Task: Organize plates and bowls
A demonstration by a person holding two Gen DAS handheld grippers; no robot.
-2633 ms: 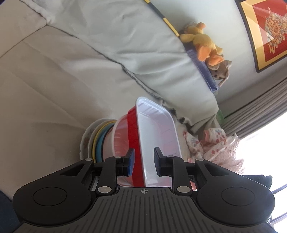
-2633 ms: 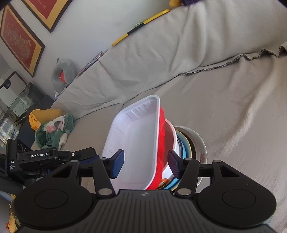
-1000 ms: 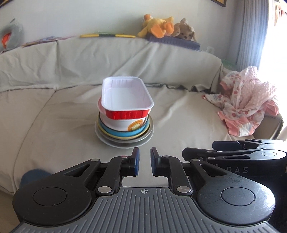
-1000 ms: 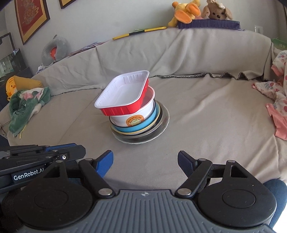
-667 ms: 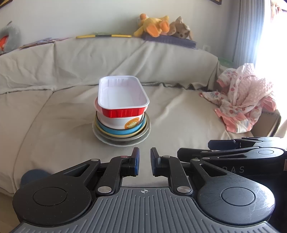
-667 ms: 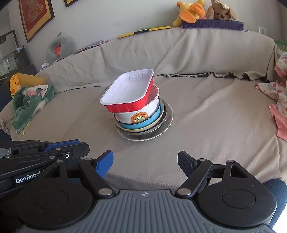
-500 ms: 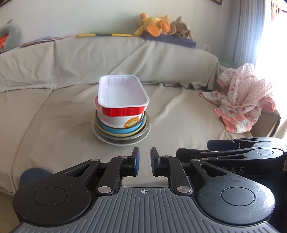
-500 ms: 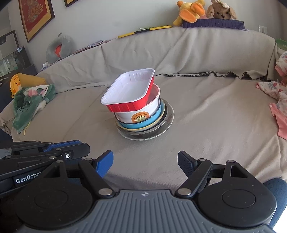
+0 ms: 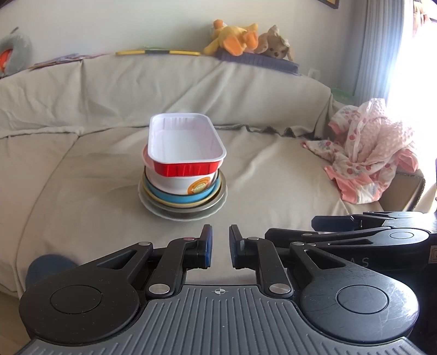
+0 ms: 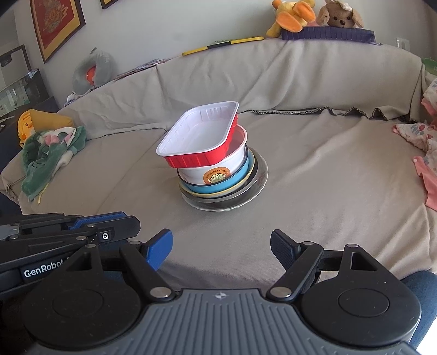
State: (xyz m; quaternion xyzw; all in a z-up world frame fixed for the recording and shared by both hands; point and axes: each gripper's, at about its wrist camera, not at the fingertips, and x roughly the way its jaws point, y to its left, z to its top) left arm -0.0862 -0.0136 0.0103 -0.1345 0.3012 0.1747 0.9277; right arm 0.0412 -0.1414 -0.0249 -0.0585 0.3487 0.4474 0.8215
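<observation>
A stack of dishes stands on the beige sofa seat. A red tray with a white inside (image 9: 185,148) (image 10: 200,136) lies on top, tilted. Under it are a white bowl with an orange label (image 9: 180,184) (image 10: 215,169), a blue bowl (image 10: 218,187) and flat plates (image 9: 188,211) (image 10: 232,203). My left gripper (image 9: 220,247) is nearly shut with a narrow gap, holds nothing, and is well short of the stack. My right gripper (image 10: 221,247) is wide open and empty, also short of the stack. Each gripper shows at the edge of the other's view.
Pink clothes (image 9: 366,163) lie on the sofa's right end. A green garment and a yellow toy (image 10: 46,139) lie at the left end. Plush toys (image 10: 314,13) sit on the sofa back. A grey neck pillow (image 10: 92,71) rests behind the sofa.
Both grippers let go of the red tray and pulled back from the stack. In the last second both views have barely shifted. The stack stays still.
</observation>
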